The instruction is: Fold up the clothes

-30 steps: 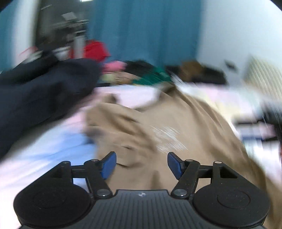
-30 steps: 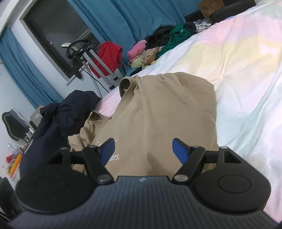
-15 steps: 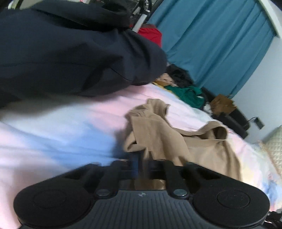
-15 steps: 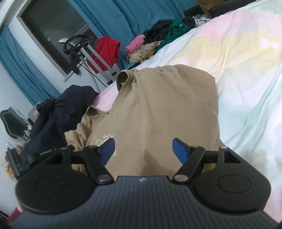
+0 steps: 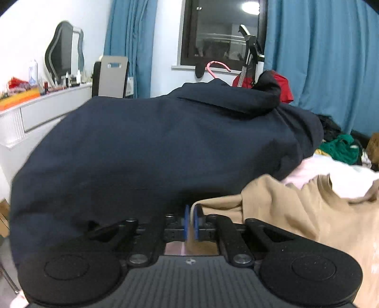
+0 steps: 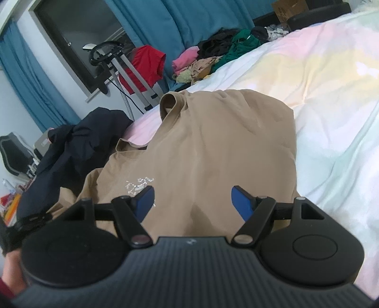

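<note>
The tan T-shirt (image 6: 213, 147) lies spread, print side up, on the pastel bed (image 6: 331, 83), filling the middle of the right wrist view and the lower right of the left wrist view. The left gripper (image 5: 191, 221) has its blue fingers (image 5: 187, 221) drawn nearly together at the bottom centre of its frame, pinching what appears to be the sleeve edge of the shirt, though the fabric between the pads is mostly hidden by the gripper body; the hold seems meant to pull that crumpled side out flat or carry it over for a first fold. The right gripper (image 6: 191, 203) hangs over the lower body of the shirt with its fingers (image 6: 239, 201) spread wide and nothing between them, probably ready to pin or take the hem while the other side is worked. Just beyond the left fingers, a dark navy garment (image 5: 154, 154) is heaped against the shirt's sleeve side, filling most of the left view; it crowds the sleeve and could get dragged along. At the far end of the bed, in the upper centre of the right view, a loose pile of clothes (image 6: 213, 56) in pink, green and black waits unfolded. No basket, box or drawer holding clothes can be made out; a cardboard box (image 6: 289, 9) sits at the upper right, its contents not visible.
</note>
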`<state>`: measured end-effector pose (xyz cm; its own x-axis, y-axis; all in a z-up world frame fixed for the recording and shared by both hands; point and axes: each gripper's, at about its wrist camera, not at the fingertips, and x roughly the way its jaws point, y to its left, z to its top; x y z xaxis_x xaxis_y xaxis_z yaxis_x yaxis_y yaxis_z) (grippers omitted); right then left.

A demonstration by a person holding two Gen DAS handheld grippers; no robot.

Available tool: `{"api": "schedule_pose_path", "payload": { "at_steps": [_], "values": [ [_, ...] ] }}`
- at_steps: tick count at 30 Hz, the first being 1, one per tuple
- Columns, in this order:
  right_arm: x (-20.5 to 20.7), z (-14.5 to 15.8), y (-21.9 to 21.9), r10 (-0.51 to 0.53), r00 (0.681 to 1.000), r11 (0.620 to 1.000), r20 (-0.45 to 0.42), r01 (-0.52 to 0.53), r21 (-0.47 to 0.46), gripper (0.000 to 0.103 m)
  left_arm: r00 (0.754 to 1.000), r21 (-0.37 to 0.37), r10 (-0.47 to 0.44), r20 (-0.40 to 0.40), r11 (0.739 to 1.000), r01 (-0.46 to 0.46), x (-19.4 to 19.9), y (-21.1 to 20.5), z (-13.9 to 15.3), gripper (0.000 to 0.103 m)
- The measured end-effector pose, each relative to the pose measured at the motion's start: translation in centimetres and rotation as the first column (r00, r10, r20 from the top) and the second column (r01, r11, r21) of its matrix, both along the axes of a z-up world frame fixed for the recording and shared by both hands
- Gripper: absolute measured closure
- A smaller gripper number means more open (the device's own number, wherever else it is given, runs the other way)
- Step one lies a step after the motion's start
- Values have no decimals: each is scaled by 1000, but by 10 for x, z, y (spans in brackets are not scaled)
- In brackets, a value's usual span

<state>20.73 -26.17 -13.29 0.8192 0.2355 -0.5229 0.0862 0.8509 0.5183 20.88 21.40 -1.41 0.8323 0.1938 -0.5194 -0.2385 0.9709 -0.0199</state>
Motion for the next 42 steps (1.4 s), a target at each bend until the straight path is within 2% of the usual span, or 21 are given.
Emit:
{"api": "schedule_pose_path", "payload": {
  "at_steps": [2,4,5,6,9,14,16,19,22,24,27,30,33,37,41,42],
  "values": [
    [0,0,0,1,1000,1000,-1,-1,-6,28,1000,24,-3,-1,1000,3,-15,0,-1,87],
    [1,0,-2,-1,1000,1000,0,1,-7,28,1000,9,-20,10,1000,20,-34,-2,1,73],
    [1,0,-3,-5,1000,1000,0,5,-8,28,999,8,-29,16,1000,29,-47,-5,5,60],
    [2,1,-5,-10,1000,1000,3,10,-8,28,999,6,-37,21,999,37,-60,-9,8,51],
    [1,2,-10,-27,1000,999,8,28,-21,28,996,-19,-87,21,996,87,-86,-32,12,47],
    [-5,4,-7,-34,999,996,5,35,-85,29,985,-62,-168,25,984,169,-130,-72,18,30],
    [-9,6,-7,-29,999,996,-16,27,-86,29,979,-78,-200,27,976,202,-148,-88,20,29],
    [-22,14,-15,-30,999,1000,-28,30,1,29,968,-103,-248,32,963,250,-174,-112,24,28],
    [-39,24,-29,-60,997,989,-44,66,129,28,951,-78,-309,10,948,308,-178,-138,23,23],
    [-40,28,-41,-88,994,975,-57,98,200,28,939,-55,-344,29,937,345,-188,-147,29,13],
    [-33,33,-63,-145,986,944,-86,164,285,28,934,-59,-353,53,933,356,-200,-154,33,0],
    [-13,27,-90,-211,972,922,-100,232,310,28,927,-62,-370,66,925,374,-203,-153,29,0],
    [13,1,-116,-270,955,887,-122,296,354,29,932,-65,-358,54,930,361,-197,-151,20,0],
    [41,-43,-137,-302,949,837,-93,310,450,29,939,-100,-342,29,934,343,-177,-145,0,0],
    [64,-70,-151,-326,941,835,-93,332,438,31,940,-106,-342,-1,934,340,-153,-149,-16,0],
    [70,-76,-154,-330,939,834,-95,338,435,37,939,-105,-344,-6,934,342,-146,-151,-20,0]
  ]
}}
